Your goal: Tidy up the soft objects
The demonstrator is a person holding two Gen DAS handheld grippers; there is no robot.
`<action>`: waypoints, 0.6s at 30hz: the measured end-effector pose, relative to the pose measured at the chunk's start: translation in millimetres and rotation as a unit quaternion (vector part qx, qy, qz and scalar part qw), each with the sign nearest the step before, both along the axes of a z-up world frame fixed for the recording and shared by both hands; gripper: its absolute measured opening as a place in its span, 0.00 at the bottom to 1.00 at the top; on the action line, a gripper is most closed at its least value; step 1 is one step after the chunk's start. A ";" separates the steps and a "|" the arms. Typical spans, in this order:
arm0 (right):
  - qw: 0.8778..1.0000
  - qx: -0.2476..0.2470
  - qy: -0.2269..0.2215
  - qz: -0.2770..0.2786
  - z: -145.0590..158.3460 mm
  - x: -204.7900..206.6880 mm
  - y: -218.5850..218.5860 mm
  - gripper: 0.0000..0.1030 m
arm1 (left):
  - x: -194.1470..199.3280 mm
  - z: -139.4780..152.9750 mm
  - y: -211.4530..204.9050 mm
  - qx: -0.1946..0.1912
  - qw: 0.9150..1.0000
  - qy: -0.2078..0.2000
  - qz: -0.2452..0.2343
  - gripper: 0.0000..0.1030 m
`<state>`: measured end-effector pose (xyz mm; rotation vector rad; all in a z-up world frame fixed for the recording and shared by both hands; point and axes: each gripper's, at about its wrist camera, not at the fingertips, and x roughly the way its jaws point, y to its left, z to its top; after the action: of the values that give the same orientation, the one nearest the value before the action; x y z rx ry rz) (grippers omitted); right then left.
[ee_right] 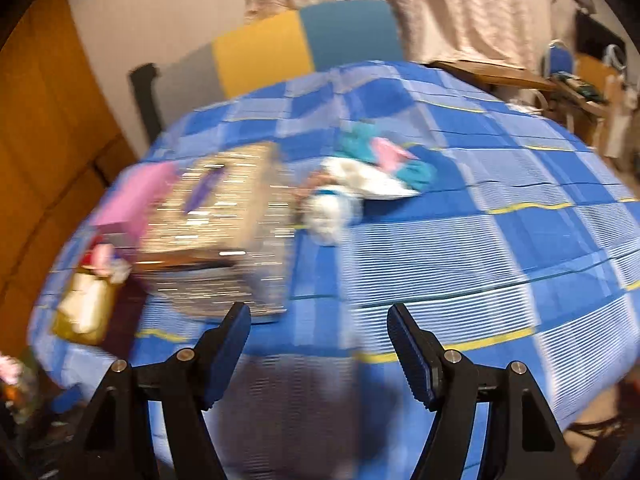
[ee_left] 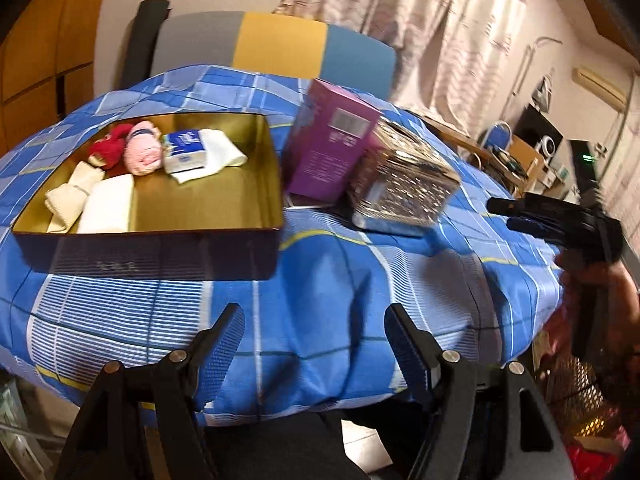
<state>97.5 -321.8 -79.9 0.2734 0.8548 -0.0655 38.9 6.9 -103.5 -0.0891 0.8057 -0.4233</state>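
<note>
Left wrist view: your gold rectangular tin (ee_left: 208, 200) already holds folded cloths and yarn balls. Both tools, left (ee_left: 316, 344) and right (ee_right: 320, 340), gape wide and empty; a white-and-teal soft bundle (ee_right: 368, 176) remains on the blue checked table (ee_right: 500, 248).

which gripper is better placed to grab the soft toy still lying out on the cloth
Right, likely. The right gripper is open and empty, with the white and teal soft toy ahead of its fingers. The left gripper faces the gold tin instead.
</note>
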 end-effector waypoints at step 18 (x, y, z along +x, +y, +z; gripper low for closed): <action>0.985 -0.156 0.054 0.046 -52.9 152.5 -38.5 0.53 | -4.7 -4.4 -25.8 0.020 0.999 0.038 0.001 0.71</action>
<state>250.0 -360.4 -132.8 -0.0638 0.9500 -0.1271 34.1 -18.9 -107.9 -0.0689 0.8883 -0.4025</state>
